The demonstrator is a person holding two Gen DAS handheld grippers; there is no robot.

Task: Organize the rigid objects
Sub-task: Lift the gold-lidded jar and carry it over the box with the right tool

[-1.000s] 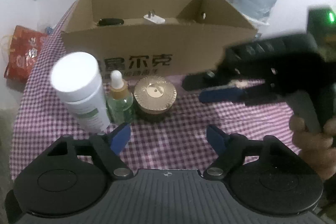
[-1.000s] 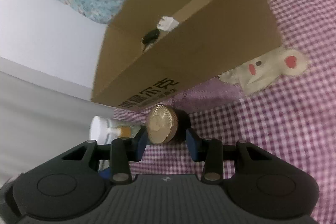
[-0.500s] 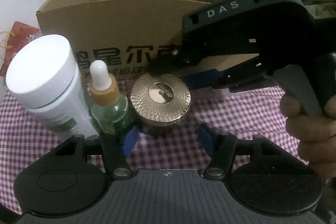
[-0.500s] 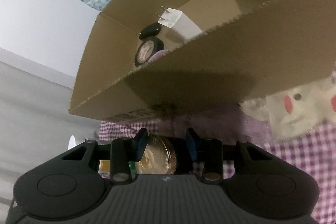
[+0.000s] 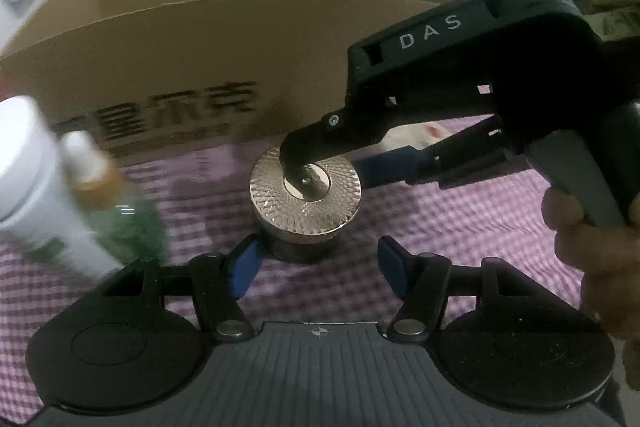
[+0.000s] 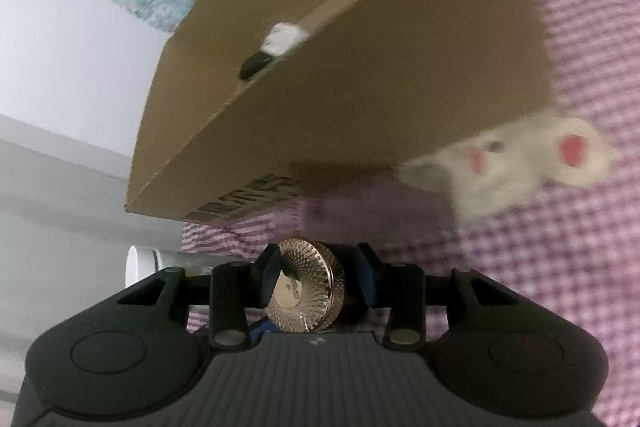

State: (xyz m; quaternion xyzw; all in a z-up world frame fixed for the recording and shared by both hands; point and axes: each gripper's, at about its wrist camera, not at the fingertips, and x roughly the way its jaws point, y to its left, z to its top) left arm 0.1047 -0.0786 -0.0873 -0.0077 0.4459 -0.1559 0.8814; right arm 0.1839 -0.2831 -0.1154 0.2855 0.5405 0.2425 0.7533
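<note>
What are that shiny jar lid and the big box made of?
The jar lid looks like gold-toned metal or metallised plastic: glossy, with an embossed diamond pattern catching light. The box looks like plain brown corrugated cardboard: matte, with printed characters on its front.

The dark round jar with a gold faceted lid stands upright on the checked desk just before the cardboard box.

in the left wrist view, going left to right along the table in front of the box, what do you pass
white bottle → green dropper bottle → gold-lidded jar → white plush toy, mostly hidden behind the right gripper → the hand that holds it
</note>
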